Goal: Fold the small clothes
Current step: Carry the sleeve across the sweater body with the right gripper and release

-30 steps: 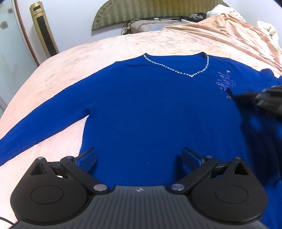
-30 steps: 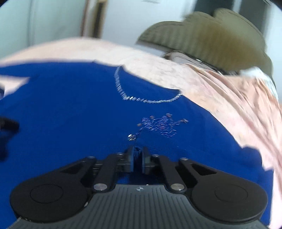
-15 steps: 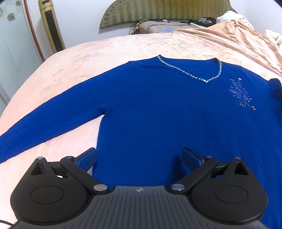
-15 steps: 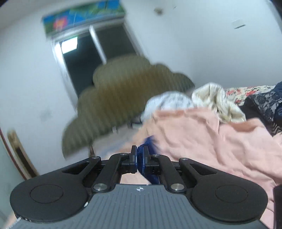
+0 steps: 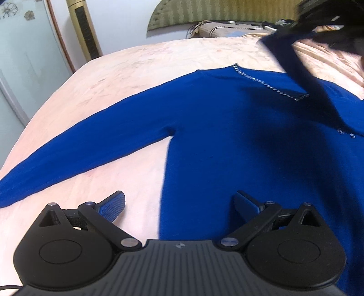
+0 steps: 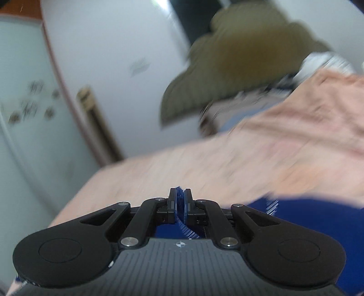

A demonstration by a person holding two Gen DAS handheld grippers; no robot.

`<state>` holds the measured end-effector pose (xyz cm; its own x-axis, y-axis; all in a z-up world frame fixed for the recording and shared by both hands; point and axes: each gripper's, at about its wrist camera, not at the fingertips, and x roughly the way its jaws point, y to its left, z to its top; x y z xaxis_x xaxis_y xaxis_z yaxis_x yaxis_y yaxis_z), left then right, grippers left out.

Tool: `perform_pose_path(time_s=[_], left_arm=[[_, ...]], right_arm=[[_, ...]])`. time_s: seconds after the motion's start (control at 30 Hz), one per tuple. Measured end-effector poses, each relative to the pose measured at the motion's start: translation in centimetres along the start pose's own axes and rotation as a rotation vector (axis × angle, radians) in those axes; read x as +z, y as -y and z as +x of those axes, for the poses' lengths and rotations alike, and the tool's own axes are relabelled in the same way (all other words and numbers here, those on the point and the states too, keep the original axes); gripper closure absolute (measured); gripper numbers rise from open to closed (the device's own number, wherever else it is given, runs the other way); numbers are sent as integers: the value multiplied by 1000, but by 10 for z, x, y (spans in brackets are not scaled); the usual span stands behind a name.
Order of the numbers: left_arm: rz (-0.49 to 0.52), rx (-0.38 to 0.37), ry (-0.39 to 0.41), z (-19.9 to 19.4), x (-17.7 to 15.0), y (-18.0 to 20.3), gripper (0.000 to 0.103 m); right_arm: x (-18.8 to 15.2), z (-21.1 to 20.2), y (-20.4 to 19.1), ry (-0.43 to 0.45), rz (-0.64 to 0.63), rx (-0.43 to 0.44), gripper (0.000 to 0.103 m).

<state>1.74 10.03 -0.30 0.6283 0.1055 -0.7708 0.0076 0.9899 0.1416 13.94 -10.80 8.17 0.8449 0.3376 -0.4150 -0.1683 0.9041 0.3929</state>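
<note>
A royal-blue V-neck sweater [image 5: 227, 127] with a beaded neckline lies face up on a peach bed [image 5: 136, 68]. Its left sleeve [image 5: 79, 148] stretches out flat to the left. My left gripper [image 5: 179, 205] is open and empty, low over the sweater's lower left side edge. My right gripper [image 6: 180, 200] is shut on the sweater's right sleeve [image 5: 293, 59], holding it lifted above the neckline; blue cloth shows between its fingers. The right gripper also shows blurred at the top right of the left wrist view [image 5: 327, 18].
An olive headboard [image 5: 216, 13] and a brown pillow [image 5: 227, 29] stand at the far end of the bed. A gold tower fan [image 5: 85, 29] and a glass door [image 5: 22, 68] are on the left. A rumpled peach blanket [image 6: 318, 109] lies at the right.
My right gripper has lifted the right sleeve off the bed and carried it up and leftward over the sweater's neckline. My left gripper has shifted left, from over the sweater body to its left side edge.
</note>
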Motion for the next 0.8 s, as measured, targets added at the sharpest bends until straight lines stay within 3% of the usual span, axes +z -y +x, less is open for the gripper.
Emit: perform_pose_path(time_s=[0.1, 0.2, 0.67, 0.73, 0.8], left_arm=[[-14, 6, -9, 4, -1, -6, 0], [-27, 5, -20, 8, -2, -10, 0], [-28, 10, -17, 10, -1, -9, 0], [-31, 14, -16, 9, 0, -9, 0], [-31, 15, -9, 6, 0, -10, 0]], right_arm=[[-28, 35, -29, -90, -21, 35, 95], [-44, 44, -55, -126, -40, 58, 95], [-40, 68, -68, -118, 15, 130, 95], [-43, 74, -74, -146, 6, 172, 92], [-47, 83, -74, -199, 23, 204, 80]])
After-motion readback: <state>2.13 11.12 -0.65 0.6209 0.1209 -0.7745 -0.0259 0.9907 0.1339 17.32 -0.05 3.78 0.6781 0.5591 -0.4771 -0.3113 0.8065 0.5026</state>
